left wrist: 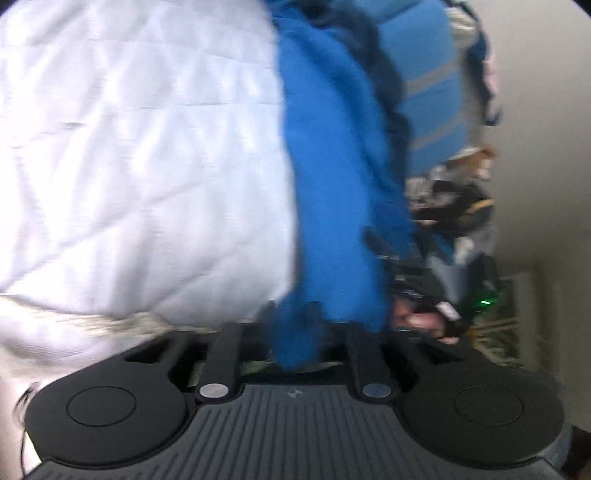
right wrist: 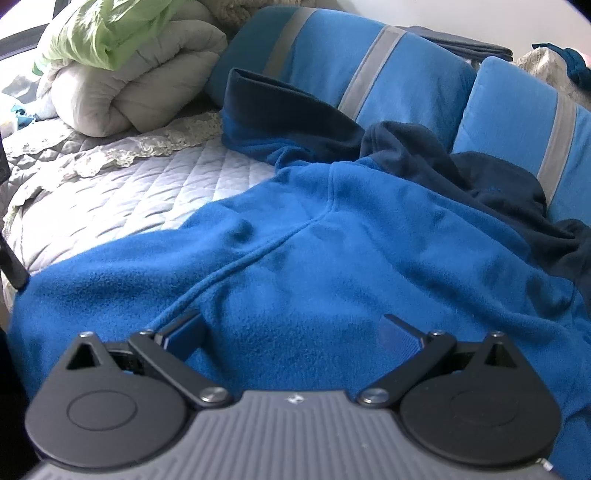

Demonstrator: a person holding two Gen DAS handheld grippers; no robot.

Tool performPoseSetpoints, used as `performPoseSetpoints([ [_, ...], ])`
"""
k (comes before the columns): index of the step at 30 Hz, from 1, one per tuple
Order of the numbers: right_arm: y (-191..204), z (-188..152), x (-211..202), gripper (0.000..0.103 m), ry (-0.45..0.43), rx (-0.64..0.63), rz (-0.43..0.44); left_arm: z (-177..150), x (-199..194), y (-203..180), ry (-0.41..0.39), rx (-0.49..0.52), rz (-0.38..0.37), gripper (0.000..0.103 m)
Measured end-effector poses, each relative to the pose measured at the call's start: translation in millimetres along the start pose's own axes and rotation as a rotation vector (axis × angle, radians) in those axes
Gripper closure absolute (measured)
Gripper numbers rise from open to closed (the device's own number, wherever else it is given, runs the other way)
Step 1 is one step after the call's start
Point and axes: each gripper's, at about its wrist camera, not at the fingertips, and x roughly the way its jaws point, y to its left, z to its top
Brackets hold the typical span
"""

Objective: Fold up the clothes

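A blue fleece jacket (right wrist: 332, 236) with dark navy collar and sleeve parts (right wrist: 436, 155) lies spread on a quilted bed. My right gripper (right wrist: 291, 328) is open, its fingers wide apart and resting low on the fleece near a seam. In the blurred, tilted left wrist view, my left gripper (left wrist: 295, 332) is shut on a bunched edge of the blue fleece (left wrist: 332, 177), which stretches away from its jaws over the white quilt (left wrist: 129, 147).
Two blue pillows with grey stripes (right wrist: 369, 62) lie behind the jacket. A rolled grey duvet (right wrist: 122, 85) with a green cloth (right wrist: 110, 29) on it sits at the back left. The quilted bedspread (right wrist: 110, 184) lies left of the jacket. Another gripper and hand (left wrist: 424, 314) show at right.
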Motion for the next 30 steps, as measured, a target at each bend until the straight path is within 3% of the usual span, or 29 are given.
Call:
performPoseSetpoints([
  [2, 0, -1, 0, 0.0, 0.001, -0.006, -0.004, 4, -12, -6, -0.034, 0.019, 0.076, 0.063],
  [4, 0, -1, 1, 0.0, 0.002, -0.005, -0.003, 12, -24, -18, -0.081, 0.056, 0.123, 0.048],
  [5, 0, 0, 2, 0.0, 0.004, -0.004, -0.003, 17, -30, -25, -0.108, 0.078, 0.148, 0.035],
  [7, 0, 0, 2, 0.0, 0.006, -0.004, -0.005, 30, -40, -41, -0.167, 0.119, 0.19, 0.029],
  [13, 1, -1, 1, 0.0, 0.006, -0.008, -0.007, 89, -60, -81, -0.369, 0.132, 0.284, 0.029],
  [18, -2, -2, 4, 0.0, 0.012, 0.013, 0.006, 144, -69, -98, -0.563, 0.128, 0.464, 0.029],
  [21, -2, -3, 5, 0.0, 0.013, 0.014, 0.01, 177, -66, -102, -0.651, 0.103, 0.503, 0.029],
  [24, -2, -5, 7, 0.0, 0.013, 0.009, 0.013, 210, -54, -113, -0.679, 0.125, 0.53, 0.029],
  [30, -4, -9, 15, 0.0, 0.03, 0.018, 0.028, 263, -9, -138, -0.643, 0.293, 0.707, 0.029],
])
